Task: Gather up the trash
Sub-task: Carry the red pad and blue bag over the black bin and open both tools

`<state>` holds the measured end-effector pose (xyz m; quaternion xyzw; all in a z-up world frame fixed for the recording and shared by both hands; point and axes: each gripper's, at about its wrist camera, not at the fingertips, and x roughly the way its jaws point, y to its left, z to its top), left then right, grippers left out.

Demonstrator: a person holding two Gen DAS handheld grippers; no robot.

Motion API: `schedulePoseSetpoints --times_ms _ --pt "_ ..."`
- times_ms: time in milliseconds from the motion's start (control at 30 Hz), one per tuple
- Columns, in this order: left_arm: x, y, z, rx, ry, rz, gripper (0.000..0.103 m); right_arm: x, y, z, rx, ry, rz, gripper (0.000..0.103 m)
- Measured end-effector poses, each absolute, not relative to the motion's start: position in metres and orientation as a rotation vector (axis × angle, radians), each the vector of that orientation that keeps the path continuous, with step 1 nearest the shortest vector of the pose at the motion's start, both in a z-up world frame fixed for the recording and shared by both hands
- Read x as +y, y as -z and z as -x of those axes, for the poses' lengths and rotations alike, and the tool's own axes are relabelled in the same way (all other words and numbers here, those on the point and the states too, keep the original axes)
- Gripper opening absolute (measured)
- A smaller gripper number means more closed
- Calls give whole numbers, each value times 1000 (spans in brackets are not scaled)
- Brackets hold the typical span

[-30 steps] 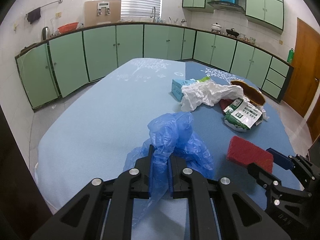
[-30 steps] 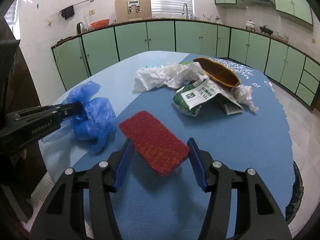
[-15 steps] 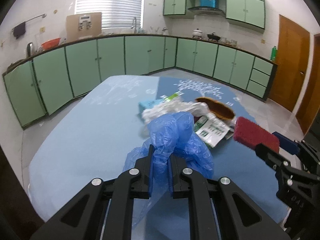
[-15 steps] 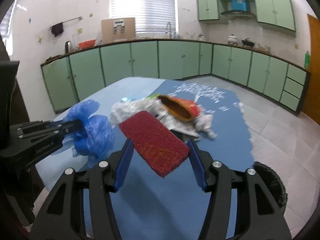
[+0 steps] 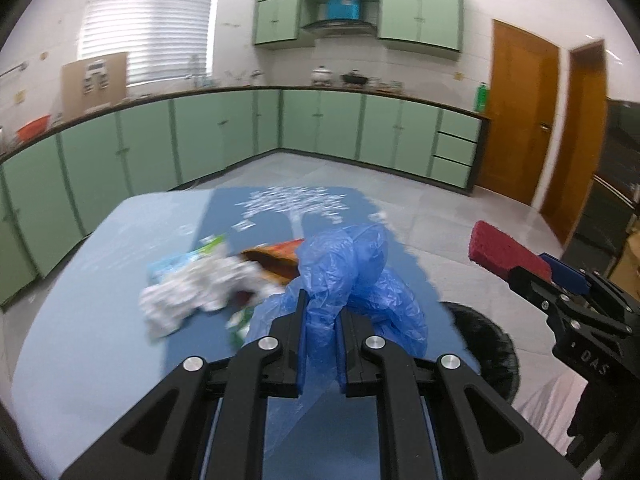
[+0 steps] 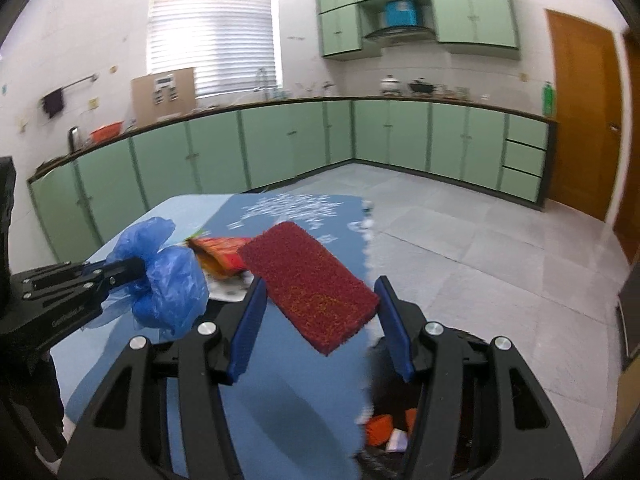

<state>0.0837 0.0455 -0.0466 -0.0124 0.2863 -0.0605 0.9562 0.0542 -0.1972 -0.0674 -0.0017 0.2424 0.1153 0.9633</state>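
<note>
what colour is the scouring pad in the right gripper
Dark red scouring pad, clearest in the right wrist view.

Trash pile motion-blurred; bin contents half hidden behind right tool.

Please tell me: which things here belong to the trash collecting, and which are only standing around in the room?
Job:
- blue bag, in left gripper
- red sponge, in right gripper
- white paper and wrappers on table
- bin

Lying about:
- pots
- green bottle
- red basin
</note>
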Motion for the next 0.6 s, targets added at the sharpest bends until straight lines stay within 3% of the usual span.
schedulePoseSetpoints --times_ms 600 --pt "-123 83 -169 667 429 -52 11 -341 116 -95 564 55 -41 54"
